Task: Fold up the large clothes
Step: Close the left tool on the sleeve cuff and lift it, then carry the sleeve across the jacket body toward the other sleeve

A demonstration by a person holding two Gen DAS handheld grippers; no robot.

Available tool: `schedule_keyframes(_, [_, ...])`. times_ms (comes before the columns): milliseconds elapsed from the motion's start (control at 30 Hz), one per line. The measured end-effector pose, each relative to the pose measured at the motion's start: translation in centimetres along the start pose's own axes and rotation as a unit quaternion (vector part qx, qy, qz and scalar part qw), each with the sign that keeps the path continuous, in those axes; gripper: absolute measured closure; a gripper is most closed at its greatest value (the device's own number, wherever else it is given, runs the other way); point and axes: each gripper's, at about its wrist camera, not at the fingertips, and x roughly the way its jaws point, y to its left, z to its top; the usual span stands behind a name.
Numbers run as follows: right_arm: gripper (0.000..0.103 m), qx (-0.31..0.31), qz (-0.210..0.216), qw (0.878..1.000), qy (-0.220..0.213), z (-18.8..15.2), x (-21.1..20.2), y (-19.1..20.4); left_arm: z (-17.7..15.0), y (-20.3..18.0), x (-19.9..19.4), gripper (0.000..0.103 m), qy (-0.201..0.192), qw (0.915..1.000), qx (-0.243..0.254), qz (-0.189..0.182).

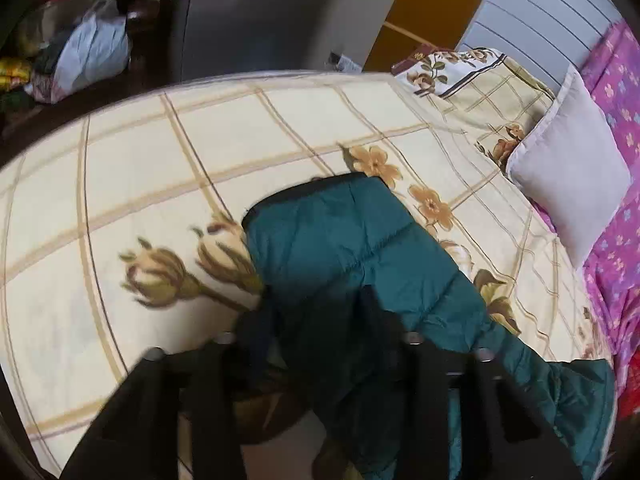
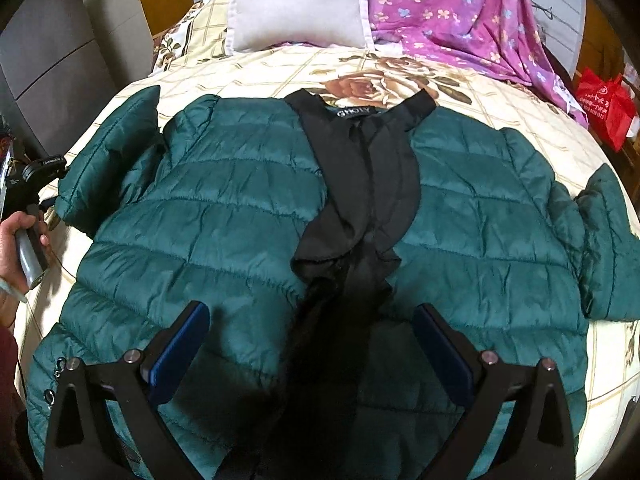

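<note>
Jacket: a green quilted jacket (image 2: 224,216) lies flat on the bed (image 2: 500,92), front side up, its black lining (image 2: 360,184) showing down the open middle, collar toward the pillow.
Sleeves: both are spread out to the sides; the left sleeve (image 1: 360,240) lies over the flowered bed cover (image 1: 200,152).
Left claw: the left claw (image 1: 316,344) is closed on the left sleeve near its cuff; green fabric runs between the dark fingers. The picture is blurred here, so the exact contact is not clear.
Right claw: the right claw (image 2: 312,344) is open, its blue pads (image 2: 180,344) wide apart, above the lower middle of the jacket; nothing is between them.
Hand: a person's hand (image 2: 16,248) holds the handle of the left claw at the left edge of the right wrist view.
Bed head: a grey pillow (image 2: 296,0) stands beside a purple flowered cloth (image 2: 460,12).
Bedside: a red bag (image 2: 604,108) is at the right of the bed.
</note>
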Motion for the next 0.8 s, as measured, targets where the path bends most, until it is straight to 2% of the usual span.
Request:
schedule_keyframes(33, [0.0,0.001,-0.001,1.0,0.001,0.0,0.0,-0.1,0.1,-0.1,0.0,0.103,0.001,1.0,0.002,-0.003])
schedule_keyframes(200, [0.0,0.003,-0.008,1.0,0.0,-0.1,-0.3,-0.5,0.3,0.0,-2.5,0.103,-0.022,0.9993,0.012,-0.028])
schedule_keyframes(467, [0.0,0.01,-0.012,1.0,-0.016,-0.4,-2.6,-1.1,0.1,-2.6,-10.2,0.103,-0.075,0.9924,0.062,-0.076])
schedule_keyframes(633, [0.0,0.017,-0.012,1.0,-0.023,-0.6,-4.3,-1.7,-1.4,-5.6,-15.4,0.103,-0.098,0.9816,0.11,-0.122])
schedule_keyframes(800, [0.0,0.026,-0.017,0.999,-0.037,-1.1,-6.0,-2.9,-4.3,-9.1,-19.4,0.103,-0.099,0.9679,0.159,-0.167])
